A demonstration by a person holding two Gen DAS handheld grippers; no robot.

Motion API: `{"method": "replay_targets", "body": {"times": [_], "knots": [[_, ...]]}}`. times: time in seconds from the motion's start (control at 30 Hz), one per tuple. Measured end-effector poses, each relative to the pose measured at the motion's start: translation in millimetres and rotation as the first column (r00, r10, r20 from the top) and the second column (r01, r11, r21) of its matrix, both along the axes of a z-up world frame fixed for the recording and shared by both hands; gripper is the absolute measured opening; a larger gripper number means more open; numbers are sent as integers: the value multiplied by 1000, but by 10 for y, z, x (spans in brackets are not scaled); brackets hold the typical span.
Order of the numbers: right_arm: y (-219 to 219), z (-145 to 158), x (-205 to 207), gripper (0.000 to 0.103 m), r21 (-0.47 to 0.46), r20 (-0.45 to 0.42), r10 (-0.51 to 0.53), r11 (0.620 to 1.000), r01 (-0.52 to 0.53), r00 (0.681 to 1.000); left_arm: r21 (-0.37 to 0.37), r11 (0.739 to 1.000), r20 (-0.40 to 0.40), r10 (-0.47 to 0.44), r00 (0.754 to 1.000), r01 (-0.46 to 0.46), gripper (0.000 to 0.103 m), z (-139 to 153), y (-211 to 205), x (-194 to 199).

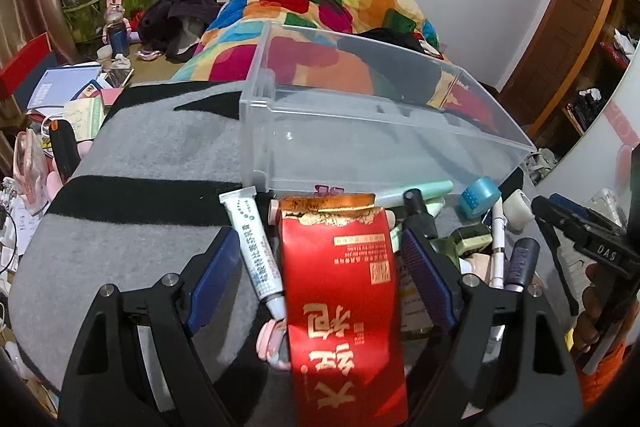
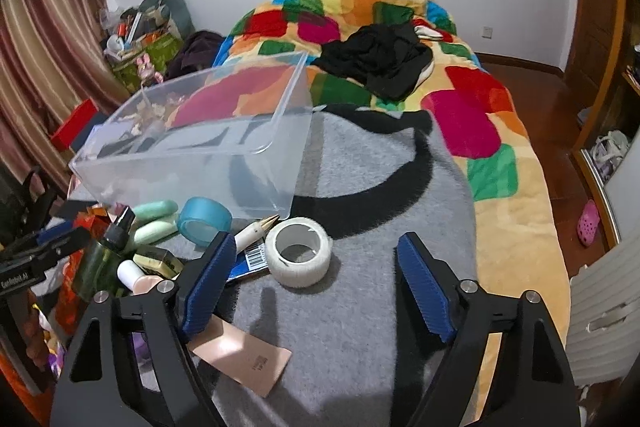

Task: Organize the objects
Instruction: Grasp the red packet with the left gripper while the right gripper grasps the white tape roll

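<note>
A red foil packet (image 1: 344, 291) with gold print stands between the fingers of my left gripper (image 1: 320, 239). The blue pads (image 1: 216, 275) do not press on it, so the gripper is open. A white ointment tube (image 1: 256, 251) lies beside the packet. My right gripper (image 2: 316, 239) is open over the grey blanket. A white tape roll (image 2: 298, 257) lies just ahead, between its fingertips. A clear plastic bin (image 1: 256, 131) (image 2: 288, 155) sits beyond both grippers. It looks empty.
Small toiletries are piled by the bin: a blue tape roll (image 2: 204, 221), mint tubes (image 2: 154, 211), a green bottle (image 2: 104, 255), a pink card (image 2: 244, 355). A bright patchwork quilt (image 2: 480, 123) with black clothes (image 2: 380, 63) lies behind. Clutter lines the left side.
</note>
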State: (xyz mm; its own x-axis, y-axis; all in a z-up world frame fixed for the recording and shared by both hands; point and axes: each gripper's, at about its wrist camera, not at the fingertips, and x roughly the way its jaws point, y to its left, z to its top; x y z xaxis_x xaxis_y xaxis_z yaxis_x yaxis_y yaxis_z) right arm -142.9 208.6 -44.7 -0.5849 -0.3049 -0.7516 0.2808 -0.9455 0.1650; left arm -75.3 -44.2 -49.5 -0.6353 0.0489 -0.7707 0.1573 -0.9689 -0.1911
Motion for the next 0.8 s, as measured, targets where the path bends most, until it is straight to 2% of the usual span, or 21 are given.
{"method": "replay_targets", "body": {"times": [0.07, 0.13, 0.17, 0.23, 0.3, 0.53, 0.8], "knots": [[-51, -50, -29, 71, 12, 19, 16, 1000, -16, 1000, 3, 1000, 7, -7, 1000, 7, 81, -16, 6, -40], [-73, -115, -68, 61, 7, 48, 23, 1000, -24, 999, 2, 1000, 18, -19, 1000, 19, 71, -44, 11, -75], [-77, -148, -89, 57, -1, 62, 23, 1000, -23, 998, -17, 1000, 17, -19, 1000, 19, 70, -50, 27, -78], [-73, -205, -117, 48, -9, 86, 28, 1000, -27, 996, -39, 999, 9, -27, 1000, 28, 59, -47, 64, -66], [-67, -232, -127, 36, -23, 97, 37, 999, -35, 995, -49, 998, 3, -35, 999, 35, 57, -44, 89, -42], [-46, -141, -13, 36, -18, 40, 32, 999, -31, 999, -59, 998, -24, -31, 999, 30, 57, 14, 84, 81], [-74, 174, 115, 36, -54, -32, 48, 997, -50, 998, -61, 998, -127, -43, 991, 36, 57, 408, 44, 201]]}}
